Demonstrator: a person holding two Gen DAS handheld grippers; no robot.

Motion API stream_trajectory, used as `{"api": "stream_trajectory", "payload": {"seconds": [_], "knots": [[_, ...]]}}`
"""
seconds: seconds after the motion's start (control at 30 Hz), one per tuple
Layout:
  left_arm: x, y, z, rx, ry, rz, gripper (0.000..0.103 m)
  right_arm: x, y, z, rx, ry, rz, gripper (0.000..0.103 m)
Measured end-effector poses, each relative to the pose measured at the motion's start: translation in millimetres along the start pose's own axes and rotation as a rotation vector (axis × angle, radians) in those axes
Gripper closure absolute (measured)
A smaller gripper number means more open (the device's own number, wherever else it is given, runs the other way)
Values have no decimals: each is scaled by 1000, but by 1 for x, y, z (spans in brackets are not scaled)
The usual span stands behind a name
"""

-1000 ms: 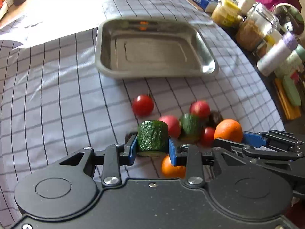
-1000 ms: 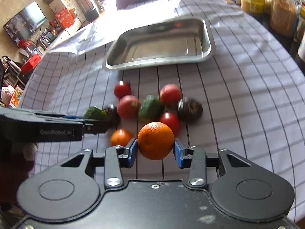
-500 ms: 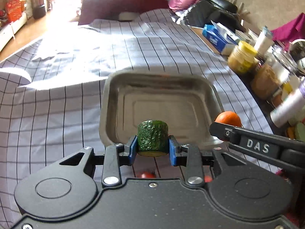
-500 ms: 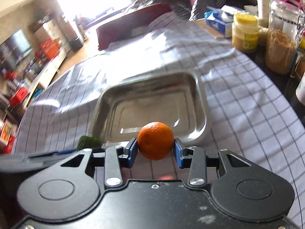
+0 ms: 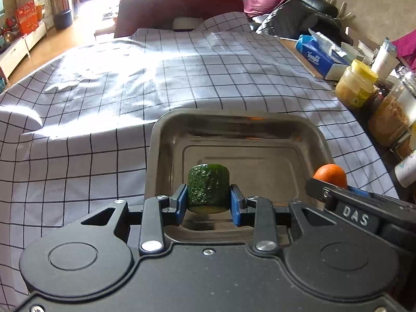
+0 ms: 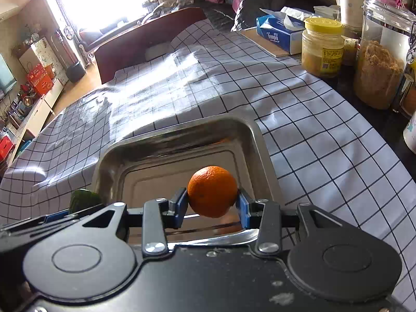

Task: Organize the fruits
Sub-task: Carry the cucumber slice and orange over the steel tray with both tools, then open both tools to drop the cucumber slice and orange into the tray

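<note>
My left gripper (image 5: 208,202) is shut on a dark green cucumber piece (image 5: 208,186) and holds it above the near part of the steel tray (image 5: 322,140). My right gripper (image 6: 212,204) is shut on an orange (image 6: 212,191) and holds it above the same tray (image 6: 262,145), over its near right part. In the left wrist view the orange (image 5: 330,174) shows at the right, over the tray's right rim. In the right wrist view the cucumber piece (image 6: 83,199) peeks out at the left by the tray's left rim. The tray is empty inside.
A checked cloth (image 5: 104,135) covers the table. Along the right edge stand a yellow-lidded jar (image 6: 322,46), a glass jar of brown grains (image 6: 379,70) and a blue tissue box (image 6: 278,36). A chair back (image 5: 179,13) stands beyond the far edge.
Both grippers have lifted off the fruit pile and moved forward over the tray, each still holding its item. The loose fruits on the cloth have dropped out of view.
</note>
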State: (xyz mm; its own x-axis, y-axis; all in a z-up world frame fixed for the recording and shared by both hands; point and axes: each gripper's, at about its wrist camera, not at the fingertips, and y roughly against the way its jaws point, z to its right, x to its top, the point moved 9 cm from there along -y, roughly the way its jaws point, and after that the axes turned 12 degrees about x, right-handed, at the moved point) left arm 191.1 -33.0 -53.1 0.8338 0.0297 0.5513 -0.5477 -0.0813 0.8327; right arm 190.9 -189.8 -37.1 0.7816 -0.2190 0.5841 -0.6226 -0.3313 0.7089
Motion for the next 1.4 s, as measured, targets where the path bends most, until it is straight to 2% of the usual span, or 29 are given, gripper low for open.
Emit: {"api": "stream_trajectory", "payload": {"seconds": [0.3,0.47,0.87,1.4], "knots": [[-2,-8,0,13,5,0,61,-6,-11,-1,38,26,22,61],[0,-4,-2,18,6,17,59,-7,-13,-5,31,51,46,61],[-4,-10,-1,23,2,-13,59,-4,-13,-2,43,30,70,60],[-4,-11,-2,34,4,-14,59,-6,-12,-7,37,59,71,60]]}}
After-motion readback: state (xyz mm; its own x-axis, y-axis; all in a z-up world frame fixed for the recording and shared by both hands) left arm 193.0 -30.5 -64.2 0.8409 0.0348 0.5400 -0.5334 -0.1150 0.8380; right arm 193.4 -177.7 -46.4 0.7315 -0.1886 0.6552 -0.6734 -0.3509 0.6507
